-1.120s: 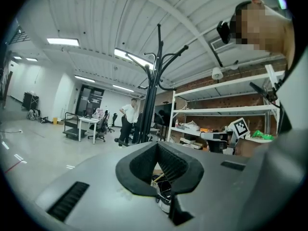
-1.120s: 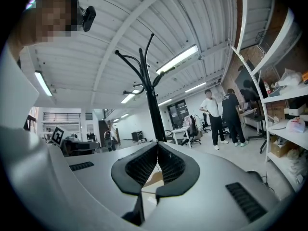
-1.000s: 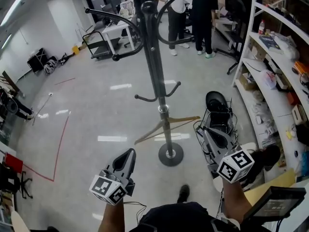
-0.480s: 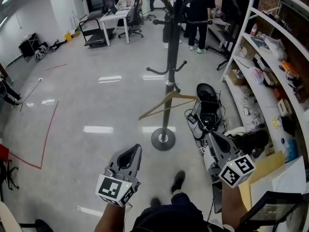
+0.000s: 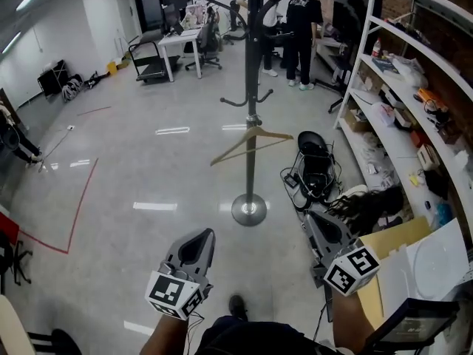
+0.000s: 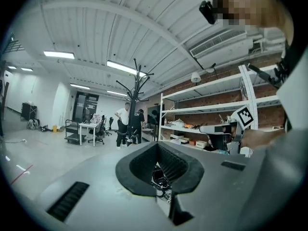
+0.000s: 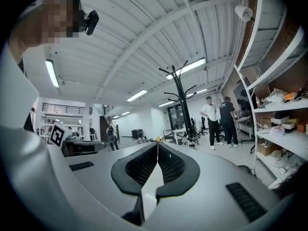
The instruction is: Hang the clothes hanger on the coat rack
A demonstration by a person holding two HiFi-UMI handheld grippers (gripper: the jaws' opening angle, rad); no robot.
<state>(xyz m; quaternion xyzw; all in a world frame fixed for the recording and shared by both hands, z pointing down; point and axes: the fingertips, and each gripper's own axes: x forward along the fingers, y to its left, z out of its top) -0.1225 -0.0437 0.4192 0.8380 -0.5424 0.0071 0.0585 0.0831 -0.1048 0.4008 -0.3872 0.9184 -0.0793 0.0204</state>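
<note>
The wooden clothes hanger [image 5: 233,146] hangs on the coat rack [image 5: 251,72], its hook on the black pole just below the lower ring of curved pegs, its arms tilted and spread to both sides of the pole, well above the round base on the glossy grey floor [image 5: 148,168]. Both tools are held low at the near edge of the head view, well apart from the rack and pointing toward it. The left tool [image 5: 206,234] has its jaws together, with nothing between the ribbed pads. The right tool [image 5: 310,215] is likewise closed, its pads meeting at the tips and holding nothing. To the right of the rack's base lies a tangle of black cables [image 5: 314,176], and beyond it runs white shelving [image 5: 384,135] loaded with assorted items. Two people [image 5: 299,28] stand behind the rack, near a white desk [image 5: 177,41] with office chairs. A red line [image 5: 77,205] is marked on the floor at the left
</note>
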